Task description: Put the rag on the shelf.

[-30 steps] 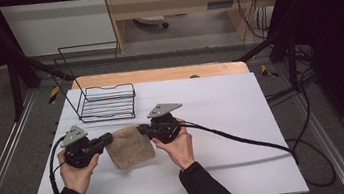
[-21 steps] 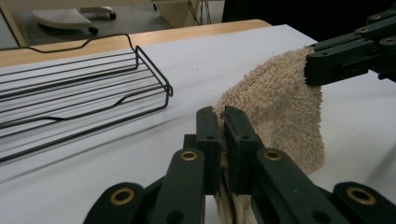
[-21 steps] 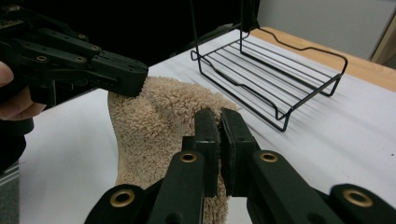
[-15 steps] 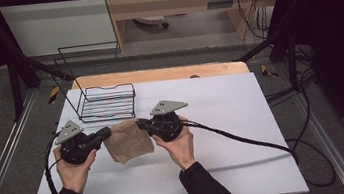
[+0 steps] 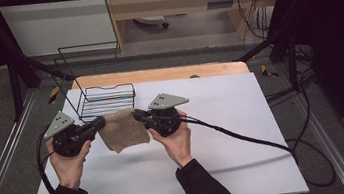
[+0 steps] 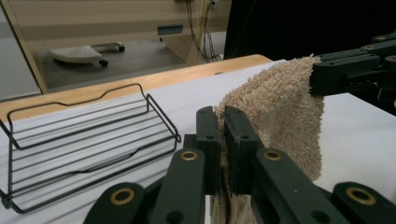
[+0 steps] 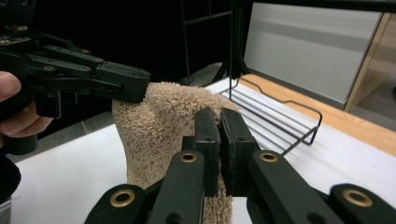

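Observation:
A beige terry towel hangs above the white table, stretched between my two grippers. My left gripper is shut on the towel's left top corner; in the left gripper view the jaws pinch the towel at its edge, and my gripper faces the other one across the cloth. My right gripper is shut on the right top corner; in the right gripper view the towel droops below my closed gripper. The towel's lower edge hangs free above the table.
A black wire rack stands at the table's back left, just behind the towel, also seen as the rack and the rack. A wooden board runs along the far edge. A thick black cable trails right from the right gripper.
Both grippers have risen together, lifting the towel off the table; it lay flat a second ago and now hangs from its two held corners.

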`<state>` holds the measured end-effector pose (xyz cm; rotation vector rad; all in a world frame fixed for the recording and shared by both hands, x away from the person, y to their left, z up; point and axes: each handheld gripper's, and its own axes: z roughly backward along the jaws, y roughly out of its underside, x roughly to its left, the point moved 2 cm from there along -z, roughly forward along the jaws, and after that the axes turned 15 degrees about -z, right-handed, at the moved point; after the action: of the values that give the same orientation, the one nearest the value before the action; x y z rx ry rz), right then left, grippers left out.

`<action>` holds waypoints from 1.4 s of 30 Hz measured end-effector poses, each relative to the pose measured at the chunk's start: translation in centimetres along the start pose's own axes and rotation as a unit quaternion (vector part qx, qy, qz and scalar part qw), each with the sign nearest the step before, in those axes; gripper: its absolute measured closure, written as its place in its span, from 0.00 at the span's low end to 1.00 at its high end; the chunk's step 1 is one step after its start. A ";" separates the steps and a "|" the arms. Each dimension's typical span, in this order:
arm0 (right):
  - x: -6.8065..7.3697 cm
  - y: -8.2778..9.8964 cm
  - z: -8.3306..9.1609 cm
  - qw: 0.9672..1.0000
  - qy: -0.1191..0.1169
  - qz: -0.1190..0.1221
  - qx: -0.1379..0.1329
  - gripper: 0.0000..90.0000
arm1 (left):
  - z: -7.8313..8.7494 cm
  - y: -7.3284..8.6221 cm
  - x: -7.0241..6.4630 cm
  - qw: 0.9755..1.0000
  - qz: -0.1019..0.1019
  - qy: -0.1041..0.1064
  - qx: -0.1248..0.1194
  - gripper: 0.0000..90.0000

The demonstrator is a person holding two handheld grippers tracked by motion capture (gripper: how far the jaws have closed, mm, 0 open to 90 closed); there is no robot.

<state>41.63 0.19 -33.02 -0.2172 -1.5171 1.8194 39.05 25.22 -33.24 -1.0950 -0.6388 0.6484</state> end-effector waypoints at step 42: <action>2.1 -7.1 -1.4 0.994 0.013 0.024 -0.110 0.96 | 1.8 -7.3 4.5 0.995 -0.014 -0.052 -0.081 0.94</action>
<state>43.93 2.79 -26.30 -0.3849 -1.7060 1.6782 41.80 27.30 -25.22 -1.2051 -0.8054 0.6399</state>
